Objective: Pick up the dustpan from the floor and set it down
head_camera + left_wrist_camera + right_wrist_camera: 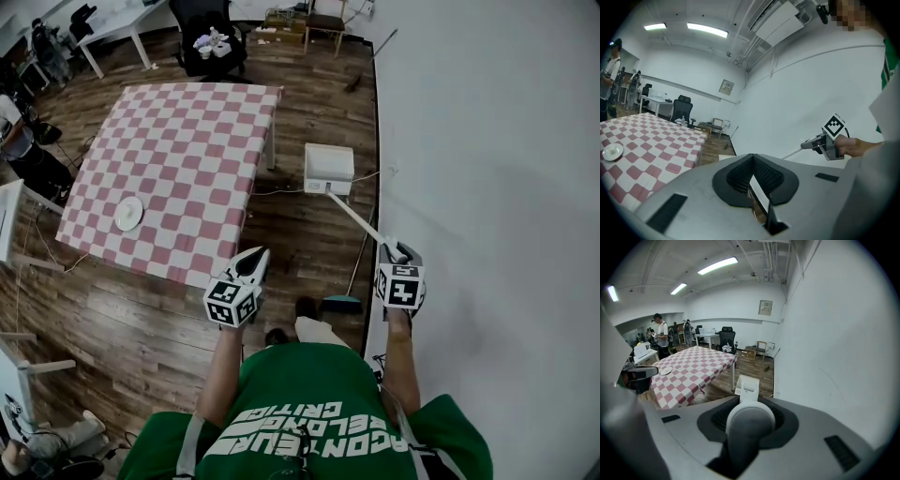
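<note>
The white dustpan (328, 169) hangs out in front of me over the wood floor, by the table's corner; whether it touches the floor I cannot tell. Its long white handle (354, 217) runs back into my right gripper (396, 251), which is shut on the handle's end. The right gripper view shows the rounded handle (750, 425) filling the jaws and the dustpan (747, 385) beyond. My left gripper (255, 258) is at the table's near corner, jaws together with nothing in them. The left gripper view catches the right gripper (811, 144) on the handle.
A table with a red-and-white checked cloth (178, 159) and a white plate (128, 214) stands to the left. A teal broom (342, 303) leans against the white wall (487, 187) on the right. A cable crosses the floor. People stand far back left.
</note>
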The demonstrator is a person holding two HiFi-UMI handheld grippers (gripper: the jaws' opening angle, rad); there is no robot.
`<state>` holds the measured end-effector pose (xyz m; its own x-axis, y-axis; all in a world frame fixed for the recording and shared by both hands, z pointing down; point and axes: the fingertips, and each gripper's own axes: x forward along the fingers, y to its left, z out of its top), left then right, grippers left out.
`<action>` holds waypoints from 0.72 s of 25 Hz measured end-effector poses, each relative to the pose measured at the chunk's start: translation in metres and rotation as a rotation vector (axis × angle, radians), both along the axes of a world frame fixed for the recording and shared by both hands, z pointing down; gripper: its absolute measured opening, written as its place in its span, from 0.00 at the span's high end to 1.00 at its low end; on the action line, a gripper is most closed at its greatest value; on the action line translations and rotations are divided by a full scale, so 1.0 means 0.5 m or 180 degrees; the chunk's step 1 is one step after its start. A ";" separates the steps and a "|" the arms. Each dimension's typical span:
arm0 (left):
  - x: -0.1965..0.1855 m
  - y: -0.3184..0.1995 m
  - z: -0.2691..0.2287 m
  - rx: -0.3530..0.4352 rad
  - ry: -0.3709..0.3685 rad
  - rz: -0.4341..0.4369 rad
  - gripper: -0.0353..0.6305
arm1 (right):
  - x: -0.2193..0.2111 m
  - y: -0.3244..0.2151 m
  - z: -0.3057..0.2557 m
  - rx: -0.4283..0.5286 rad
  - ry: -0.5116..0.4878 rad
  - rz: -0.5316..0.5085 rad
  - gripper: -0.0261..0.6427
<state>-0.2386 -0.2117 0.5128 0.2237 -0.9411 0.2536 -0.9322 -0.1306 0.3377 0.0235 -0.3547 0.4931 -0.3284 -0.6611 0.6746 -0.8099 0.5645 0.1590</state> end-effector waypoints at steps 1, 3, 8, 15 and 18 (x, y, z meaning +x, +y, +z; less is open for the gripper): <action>0.011 0.001 -0.005 -0.0008 0.0008 0.0015 0.94 | 0.011 0.005 -0.005 -0.0012 0.0004 0.0009 0.79; 0.050 -0.004 -0.024 -0.0029 0.0017 0.0051 0.94 | 0.048 0.007 -0.022 -0.0042 0.0007 0.0025 0.79; 0.036 0.057 0.025 -0.0059 0.0061 0.0232 0.94 | 0.034 0.096 0.020 -0.0068 0.0029 0.0143 0.79; 0.057 0.099 0.048 -0.0113 0.0108 0.0432 0.94 | 0.067 0.186 0.047 -0.0130 0.0047 0.0262 0.79; 0.086 0.103 0.050 -0.0148 0.0125 0.0580 0.94 | 0.106 0.234 0.059 -0.0203 0.0116 0.0357 0.79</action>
<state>-0.1957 -0.1601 0.5378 0.3998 -0.8717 0.2835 -0.8805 -0.2793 0.3830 0.0765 -0.2378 0.5228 -0.2293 -0.6477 0.7266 -0.8629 0.4807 0.1562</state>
